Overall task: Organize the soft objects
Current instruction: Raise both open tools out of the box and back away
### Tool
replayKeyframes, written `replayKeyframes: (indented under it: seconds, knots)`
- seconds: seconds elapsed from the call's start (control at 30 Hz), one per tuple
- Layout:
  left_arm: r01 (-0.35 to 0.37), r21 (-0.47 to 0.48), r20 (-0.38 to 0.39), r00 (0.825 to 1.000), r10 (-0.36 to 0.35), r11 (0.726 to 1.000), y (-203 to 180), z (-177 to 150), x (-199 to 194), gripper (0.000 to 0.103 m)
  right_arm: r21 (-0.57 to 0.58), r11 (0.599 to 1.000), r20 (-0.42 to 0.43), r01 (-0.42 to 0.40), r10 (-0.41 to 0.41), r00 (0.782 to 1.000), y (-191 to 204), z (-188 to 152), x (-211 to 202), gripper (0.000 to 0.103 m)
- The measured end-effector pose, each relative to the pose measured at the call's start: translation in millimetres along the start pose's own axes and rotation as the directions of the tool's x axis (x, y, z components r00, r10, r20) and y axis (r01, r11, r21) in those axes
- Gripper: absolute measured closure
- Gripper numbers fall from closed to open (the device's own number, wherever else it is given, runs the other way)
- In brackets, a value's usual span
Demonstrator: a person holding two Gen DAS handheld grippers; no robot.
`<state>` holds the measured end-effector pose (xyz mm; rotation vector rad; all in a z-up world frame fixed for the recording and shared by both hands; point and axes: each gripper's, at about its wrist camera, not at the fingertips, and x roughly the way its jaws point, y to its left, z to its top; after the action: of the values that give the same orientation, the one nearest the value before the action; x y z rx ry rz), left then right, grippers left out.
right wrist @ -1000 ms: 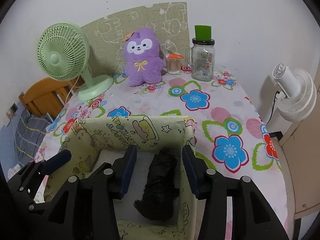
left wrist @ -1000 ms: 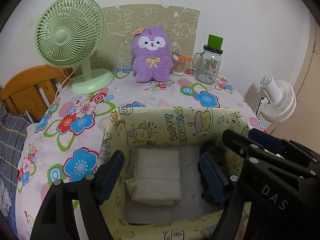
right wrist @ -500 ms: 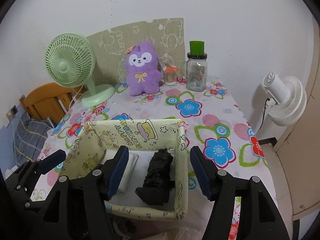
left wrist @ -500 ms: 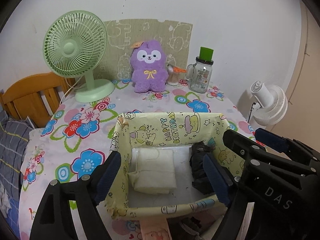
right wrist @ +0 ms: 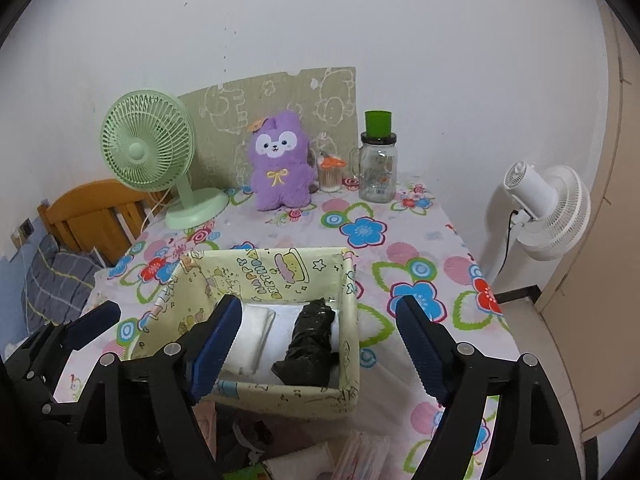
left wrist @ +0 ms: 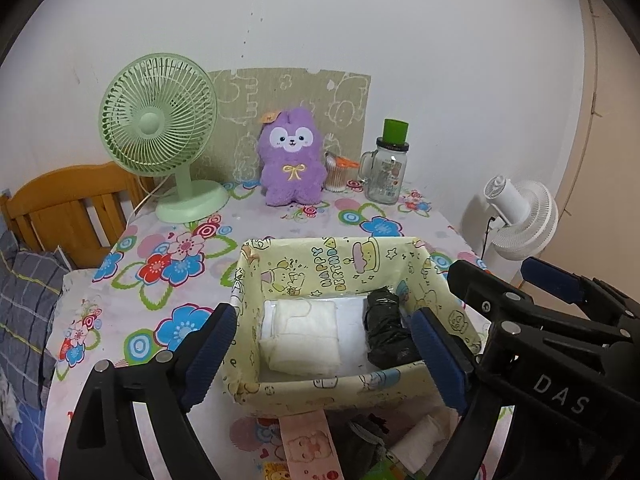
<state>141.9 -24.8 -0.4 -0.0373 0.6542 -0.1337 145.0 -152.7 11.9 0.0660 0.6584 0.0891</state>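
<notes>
A yellow cartoon-print fabric box (left wrist: 328,264) (right wrist: 348,360) stands on the flowered table. Inside lie a folded white cloth (left wrist: 304,336) (right wrist: 250,340) on the left and a rolled black item (left wrist: 384,332) (right wrist: 310,344) on the right. My left gripper (left wrist: 324,356) is open and empty, held above the box's near edge. My right gripper (right wrist: 316,352) is open and empty, above the box's right half; it also shows in the left wrist view (left wrist: 552,280). More soft items lie in front of the box: a pink printed cloth (left wrist: 312,444), a dark piece (left wrist: 368,436) and a white roll (left wrist: 420,440).
At the back stand a green desk fan (left wrist: 160,136), a purple plush toy (left wrist: 292,160), a cotton-swab cup (left wrist: 336,172) and a glass jar with a green lid (left wrist: 386,172). A white floor fan (right wrist: 548,208) stands right of the table. A wooden headboard (left wrist: 64,204) is at left.
Both grippers have pulled up and back from inside the box. The white cloth and the black roll stay lying in it. The items in front of the box have come into view.
</notes>
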Motion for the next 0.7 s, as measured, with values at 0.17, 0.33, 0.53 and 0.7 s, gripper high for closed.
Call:
replayKeyframes:
  seconds: [0.17, 0.33, 0.53, 0.7]
  knots:
    - [-0.019, 0.013, 0.027, 0.999, 0.019, 1.0, -3.2, -3.3, -12.7, 0.002, -0.008, 0.999, 0.032, 0.032, -0.032, 0.999, 0.6, -3.2, -14.9, 0.014]
    - [-0.026, 0.008, 0.045, 0.999, 0.025, 1.0, -3.9, -7.4, -23.1, 0.0, 0.0, 1.0, 0.05, 0.03, -0.03, 0.998, -0.4, -6.8, -25.3, 0.009]
    - [-0.027, 0.009, 0.048, 0.999, 0.026, 1.0, -4.8, -12.0, -28.1, 0.0, -0.007, 1.0, 0.068, 0.029, -0.029, 0.997, -1.0, -12.7, -36.0, 0.007]
    - [-0.021, 0.015, 0.049, 0.999, 0.02, 1.0, -8.8, -19.8, -33.6, 0.0, -0.008, 1.0, 0.076, 0.027, -0.026, 0.997, -1.6, -18.4, -43.7, 0.006]
